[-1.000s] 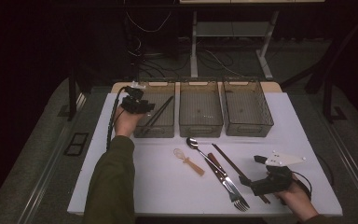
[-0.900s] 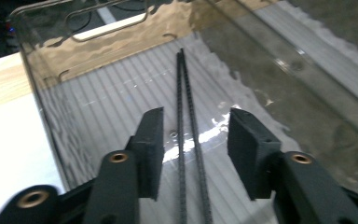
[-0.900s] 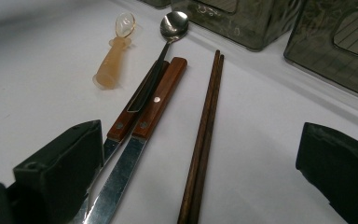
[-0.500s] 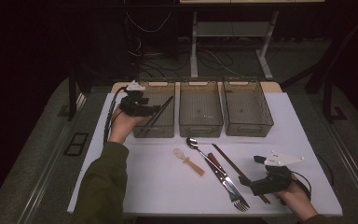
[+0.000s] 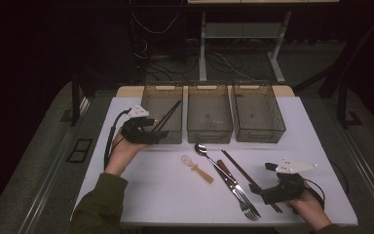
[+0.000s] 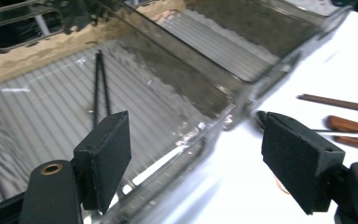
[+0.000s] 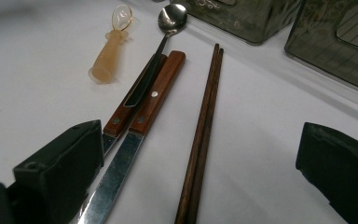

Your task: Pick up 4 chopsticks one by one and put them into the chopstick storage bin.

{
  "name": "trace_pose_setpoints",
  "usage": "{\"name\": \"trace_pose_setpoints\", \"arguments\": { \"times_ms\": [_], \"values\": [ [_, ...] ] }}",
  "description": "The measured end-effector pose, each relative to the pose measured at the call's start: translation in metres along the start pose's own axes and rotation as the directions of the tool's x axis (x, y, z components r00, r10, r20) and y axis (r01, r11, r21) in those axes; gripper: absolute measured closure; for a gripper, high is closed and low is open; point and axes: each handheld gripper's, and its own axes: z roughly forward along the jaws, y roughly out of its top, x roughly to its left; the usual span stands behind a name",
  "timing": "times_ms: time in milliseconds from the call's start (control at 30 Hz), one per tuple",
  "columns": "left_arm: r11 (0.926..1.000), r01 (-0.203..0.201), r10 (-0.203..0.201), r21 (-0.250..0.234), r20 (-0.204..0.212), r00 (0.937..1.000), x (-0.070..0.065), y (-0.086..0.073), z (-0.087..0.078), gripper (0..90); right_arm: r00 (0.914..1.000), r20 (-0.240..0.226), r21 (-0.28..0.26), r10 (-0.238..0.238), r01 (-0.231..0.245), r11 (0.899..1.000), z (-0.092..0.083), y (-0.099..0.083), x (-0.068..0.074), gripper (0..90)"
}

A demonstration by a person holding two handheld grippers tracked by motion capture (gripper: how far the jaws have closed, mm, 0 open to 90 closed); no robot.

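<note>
No writing can be read. Black chopsticks [image 6: 100,84] are seen lying in the left bin [image 5: 161,113], released. The left claw [image 5: 157,132], just opened wide, is held empty at its front wall. The right claw [image 7: 205,172] is spread wide over brown chopsticks [image 7: 204,126] on the tabletop [image 5: 175,195].

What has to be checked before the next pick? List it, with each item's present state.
1. Left gripper rid of its load: ok. Its jaws have just been opening and nothing is between them.
2. Black chopsticks inside the left bin: ok. They lie together on its floor.
3. Right gripper ready to grasp: ok. Its jaws stand wide, one on each side of the brown chopsticks.
4. Brown chopsticks free of neighbours: ok. They lie side by side, apart from the knife.
5. Right gripper low enough to close on both sticks: cannot tell.
</note>
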Motion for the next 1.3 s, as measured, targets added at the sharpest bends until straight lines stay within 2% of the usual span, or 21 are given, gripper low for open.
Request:
{"name": "trace_pose_setpoints", "arguments": {
  "times_ms": [233,367,567,633,767,1033,1167,1300],
  "values": [
    [0.9997,-0.023,0.023,-0.010,0.027,0.9994,-0.021,-0.021,-0.009,18.9,1.0000,0.000,0.000,0.001,-0.001,1.000,0.000,0.000,0.000,1.1],
    [0.9996,-0.019,0.020,-0.023,0.032,0.9993,-0.030,-0.036,-0.016,13.5,1.0000,-0.001,-0.003,0.001,-0.001,1.000,0.000,0.000,0.000,1.1],
    [0.9983,-0.039,0.041,-0.044,0.042,0.9983,-0.047,-0.055,-0.026,5.8,1.0000,0.000,-0.002,0.001,-0.001,1.000,-0.001,0.000,0.001,1.1],
    [0.9974,-0.056,0.058,-0.045,0.052,0.9970,-0.053,-0.061,-0.029,2.8,1.0000,0.000,-0.002,-0.002,0.002,1.000,-0.001,0.000,0.001,1.1],
    [0.9976,-0.063,0.065,-0.027,0.061,0.9961,-0.062,-0.069,-0.031,0.0,1.0000,0.001,-0.001,-0.002,0.002,1.000,-0.001,0.000,0.001,1.1],
    [0.9969,-0.070,0.073,-0.036,0.087,0.9935,-0.076,-0.081,-0.036,0.0,0.9999,-0.013,-0.006,0.004,-0.004,1.000,-0.002,-0.001,0.001,1.1],
    [0.9971,-0.066,0.069,-0.038,0.101,0.9925,-0.081,-0.091,-0.039,0.0,0.9998,0.015,-0.013,0.011,-0.011,1.000,-0.002,0.000,0.000,1.1],
    [0.9975,-0.063,0.066,-0.033,0.111,0.9916,-0.080,-0.094,-0.038,0.0,0.9999,0.016,0.000,0.004,-0.004,1.000,-0.003,0.001,0.001,1.1]
  ]
}}
